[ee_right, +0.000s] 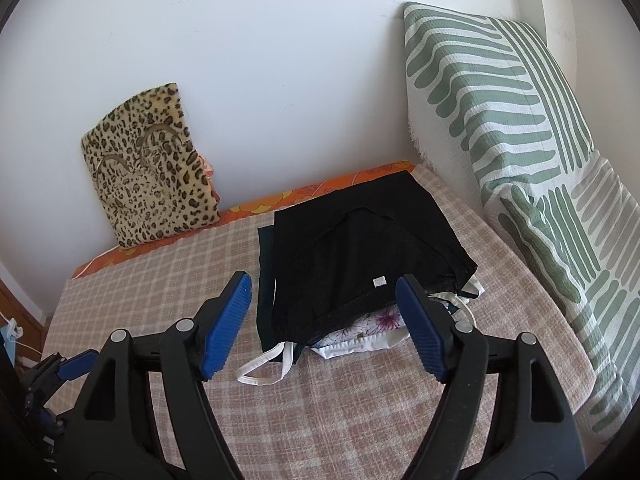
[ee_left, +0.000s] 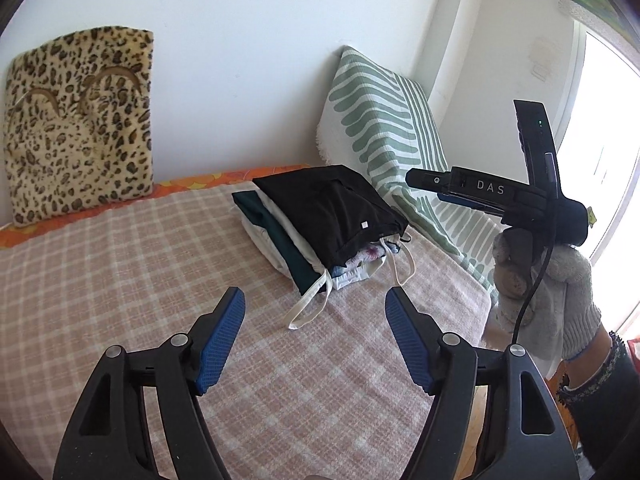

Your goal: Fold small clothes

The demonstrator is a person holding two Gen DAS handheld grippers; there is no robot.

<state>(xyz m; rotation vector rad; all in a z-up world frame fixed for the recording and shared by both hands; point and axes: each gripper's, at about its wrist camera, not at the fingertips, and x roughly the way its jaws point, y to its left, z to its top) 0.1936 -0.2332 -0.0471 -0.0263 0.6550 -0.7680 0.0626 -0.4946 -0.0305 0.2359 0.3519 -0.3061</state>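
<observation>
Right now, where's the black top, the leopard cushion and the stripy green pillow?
black top (ee_right: 360,240): right wrist view, middle of its folded face.
leopard cushion (ee_left: 80,120): left wrist view, centre of its front.
stripy green pillow (ee_right: 480,100): right wrist view, upper front.

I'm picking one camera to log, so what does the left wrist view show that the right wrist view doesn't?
Only the left wrist view shows the gloved right hand holding its gripper handle, and a bright window. Only the right wrist view shows the floral garment's purple flowers clearly. Both show the black garment topping the stack, the leopard cushion, the green-striped pillow, the checked blanket, and open jaws.
</observation>
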